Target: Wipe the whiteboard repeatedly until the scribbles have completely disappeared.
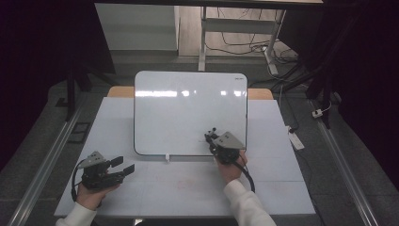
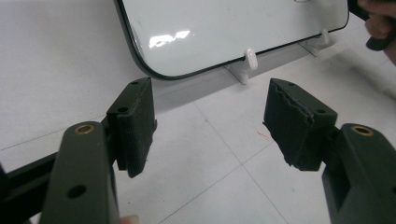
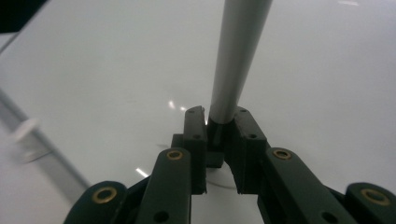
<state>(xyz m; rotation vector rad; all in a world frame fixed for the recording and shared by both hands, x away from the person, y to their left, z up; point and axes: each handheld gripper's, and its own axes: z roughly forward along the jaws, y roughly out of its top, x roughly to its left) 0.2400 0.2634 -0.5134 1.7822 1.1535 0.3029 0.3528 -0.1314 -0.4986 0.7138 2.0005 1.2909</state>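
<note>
A white whiteboard [image 1: 188, 110] stands propped and leaning back on the pale table [image 1: 188, 188]. My right gripper [image 1: 210, 135] is at the board's lower right corner, shut on a grey marker. In the right gripper view the marker [image 3: 238, 51] rises from between the jaws of the right gripper [image 3: 218, 112], close over the whiteboard [image 3: 116, 60]. My left gripper [image 1: 123, 165] rests low at the table's front left, open and holding nothing. In the left gripper view the left gripper [image 2: 210, 88] faces the lower corner of the whiteboard [image 2: 224, 28].
White clip feet [image 2: 251, 58] hold the board's lower edge. The person's right hand [image 2: 380, 23] is at the top right of the left gripper view. Behind the table stand a desk frame [image 1: 203, 42] and floor cables; a power strip [image 1: 295, 140] lies at the right.
</note>
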